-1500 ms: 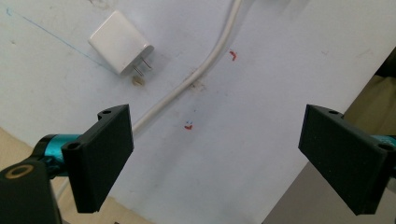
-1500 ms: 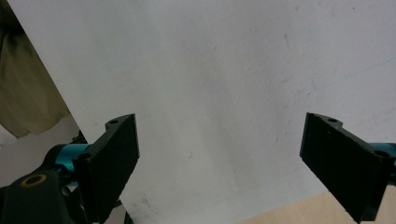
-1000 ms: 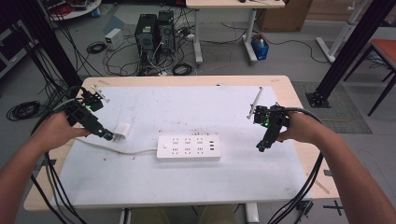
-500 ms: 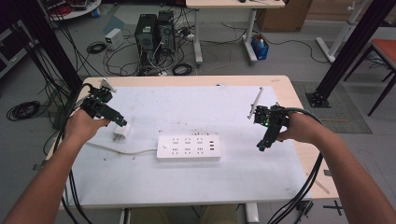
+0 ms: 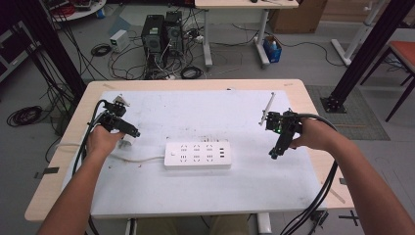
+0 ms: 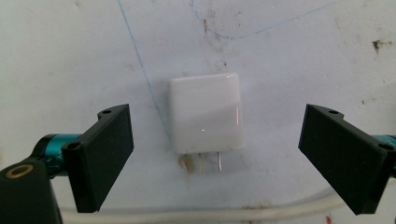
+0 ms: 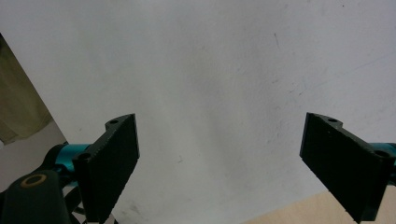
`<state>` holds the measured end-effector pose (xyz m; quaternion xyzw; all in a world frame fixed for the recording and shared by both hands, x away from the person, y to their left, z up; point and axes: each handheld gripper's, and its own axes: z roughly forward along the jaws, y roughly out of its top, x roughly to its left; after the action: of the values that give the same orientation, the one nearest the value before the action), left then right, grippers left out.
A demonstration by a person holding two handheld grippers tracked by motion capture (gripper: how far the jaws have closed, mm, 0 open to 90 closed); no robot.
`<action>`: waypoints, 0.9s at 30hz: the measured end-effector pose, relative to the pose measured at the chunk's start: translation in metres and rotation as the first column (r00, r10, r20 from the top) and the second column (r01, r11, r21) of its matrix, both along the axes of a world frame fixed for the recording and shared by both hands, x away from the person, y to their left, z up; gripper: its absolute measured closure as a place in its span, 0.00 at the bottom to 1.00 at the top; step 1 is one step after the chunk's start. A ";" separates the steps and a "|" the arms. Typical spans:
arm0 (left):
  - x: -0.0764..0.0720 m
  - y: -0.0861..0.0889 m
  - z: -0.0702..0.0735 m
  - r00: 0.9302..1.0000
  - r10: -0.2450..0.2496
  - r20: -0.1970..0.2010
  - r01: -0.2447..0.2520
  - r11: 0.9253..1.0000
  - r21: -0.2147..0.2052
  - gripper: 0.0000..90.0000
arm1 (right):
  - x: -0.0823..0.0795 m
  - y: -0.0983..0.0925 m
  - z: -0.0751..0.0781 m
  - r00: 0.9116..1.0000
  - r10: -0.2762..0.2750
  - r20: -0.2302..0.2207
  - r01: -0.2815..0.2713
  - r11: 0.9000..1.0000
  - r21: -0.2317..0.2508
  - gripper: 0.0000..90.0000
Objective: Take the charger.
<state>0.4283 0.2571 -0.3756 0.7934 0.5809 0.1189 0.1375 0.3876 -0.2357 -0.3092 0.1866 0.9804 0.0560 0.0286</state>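
A white plug adapter (image 6: 206, 113) lies flat on the white mat (image 6: 289, 56), its two metal prongs (image 6: 219, 161) pointing toward my left gripper. My left gripper (image 6: 215, 140) hovers open over it, one jaw on each side, touching nothing. In the high view the left gripper (image 5: 134, 133) sits just above the adapter (image 5: 124, 144) at the mat's left. A white power strip (image 5: 197, 155) lies mid-table, its cable (image 5: 139, 159) running left. My right gripper (image 5: 273, 154) stands open to the right of the strip over bare mat (image 7: 210, 70), holding nothing.
A thin metal rod (image 5: 267, 107) lies at the mat's far right. The wooden table edge (image 7: 299, 210) is close below the right gripper. Computer towers (image 5: 161, 32) and tangled cables stand on the floor beyond the table.
My left hand has swung right and come down over the adapter. The right hand and its jaws have stayed put.
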 end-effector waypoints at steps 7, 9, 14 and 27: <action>0.012 0.006 -0.023 0.999 0.033 -0.033 -0.034 0.999 -0.018 0.11 | 0.000 -0.001 -0.002 1.000 -0.008 -0.006 0.008 1.000 -0.003 0.12; 0.014 0.006 -0.026 0.999 0.020 -0.038 -0.021 1.000 -0.018 0.11 | 0.001 -0.002 -0.003 1.000 -0.006 -0.007 0.006 1.000 0.000 0.12; 0.018 0.007 -0.032 0.999 0.023 -0.048 -0.024 1.000 -0.018 0.11 | 0.003 -0.004 -0.002 1.000 -0.014 -0.010 0.015 1.000 0.003 0.12; 0.016 0.009 -0.041 0.997 0.024 -0.068 -0.025 1.000 -0.017 0.32 | 0.001 -0.009 -0.003 1.000 -0.022 -0.011 0.022 1.000 0.008 0.12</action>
<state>0.4444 0.2661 -0.4162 0.7886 0.5959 0.0881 0.1235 0.3888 -0.2448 -0.3118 0.1980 0.9782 0.0585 0.0230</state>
